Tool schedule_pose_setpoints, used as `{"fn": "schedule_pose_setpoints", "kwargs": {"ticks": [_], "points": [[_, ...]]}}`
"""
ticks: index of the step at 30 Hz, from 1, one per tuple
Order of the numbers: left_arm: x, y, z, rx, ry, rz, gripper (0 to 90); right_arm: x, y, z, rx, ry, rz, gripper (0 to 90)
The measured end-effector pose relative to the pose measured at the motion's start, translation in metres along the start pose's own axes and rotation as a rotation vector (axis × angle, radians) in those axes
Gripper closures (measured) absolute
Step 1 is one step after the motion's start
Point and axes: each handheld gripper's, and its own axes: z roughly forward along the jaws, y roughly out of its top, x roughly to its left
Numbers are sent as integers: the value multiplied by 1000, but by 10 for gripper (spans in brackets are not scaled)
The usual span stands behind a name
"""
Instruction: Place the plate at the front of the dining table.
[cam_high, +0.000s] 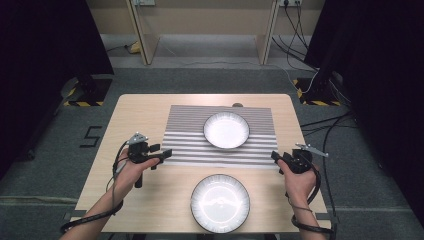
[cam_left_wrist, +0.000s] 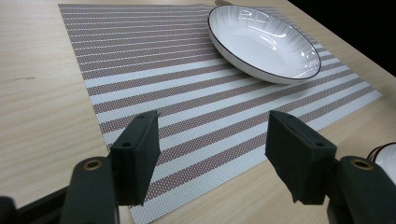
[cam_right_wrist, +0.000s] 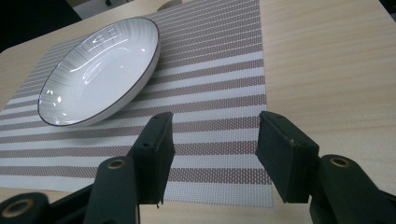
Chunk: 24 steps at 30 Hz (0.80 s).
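Both the left gripper (cam_high: 166, 153) and right gripper (cam_high: 274, 156) hold their jaws spread, empty, flanking the striped placemat (cam_high: 190, 125); the near plate (cam_left_wrist: 386, 156) is cut off beside it.

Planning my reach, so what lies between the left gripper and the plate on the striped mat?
Only bare striped mat lies between the left gripper and the plate, as the left gripper view shows.
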Motion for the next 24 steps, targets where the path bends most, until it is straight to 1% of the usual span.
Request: {"fn": "schedule_pose_setpoints", "kwargs": {"ticks": [2,4,7,9,13,14,16,18,20,22,24], "points": [[0,-2,-2,4,3,8,347,-1,-1,-2,-2,2,4,464],[1,-4,-4,4,3,4,347,-2,-2,-4,-7,0,1,464],[3,-6,-8,4,16,17,347,-4,-4,-6,-9,-4,-2,463],[4,-7,-10,-1,12,5,347,-5,-5,-8,-8,-7,4,463],[8,-13,-16,0,28,1,347,-8,-7,-10,-8,-11,1,463],[10,-14,-18,3,34,7,347,-9,-8,-11,-7,-13,8,463],[11,-17,-20,1,42,7,347,-10,-9,-12,-10,-13,6,463],[13,-21,-22,1,37,-10,347,-12,-10,-14,-10,-13,7,463],[15,-25,-25,4,45,-8,347,-13,-12,-15,-7,-16,13,462],[17,-27,-27,-2,43,-23,347,-14,-13,-16,-7,-17,13,462],[18,-29,-29,-4,44,-22,347,-15,-15,-17,-7,-19,13,462]]}}
